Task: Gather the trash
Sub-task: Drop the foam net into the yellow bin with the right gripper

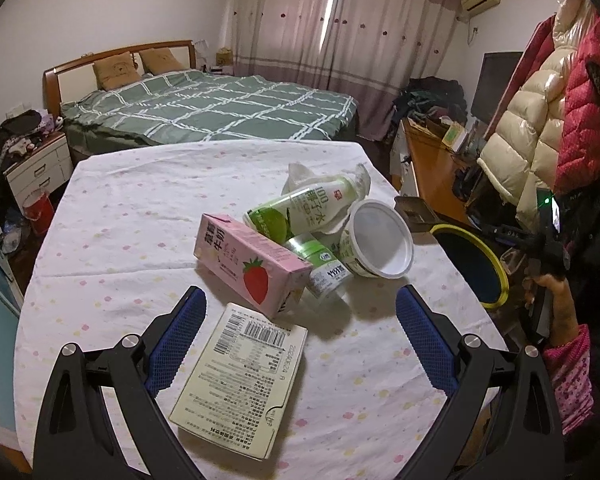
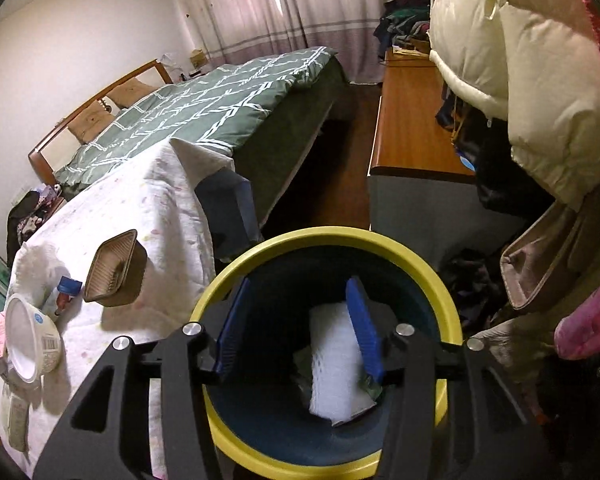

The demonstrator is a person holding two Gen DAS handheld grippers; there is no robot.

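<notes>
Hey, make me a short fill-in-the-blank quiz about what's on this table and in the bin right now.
1. The pink carton shows a picture of a ____.
2. The bin beside the table has a rim coloured ____.
3. The right gripper hangs over the bin with its jaws ____.
4. The white bowl on the table lies on its ____.

Missing words: strawberry; yellow; open; side

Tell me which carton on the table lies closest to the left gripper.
The flat beige carton, printed side up with barcodes, lies between the left gripper fingers. The pink strawberry milk carton sits farther off, against the bottle pile.
</notes>
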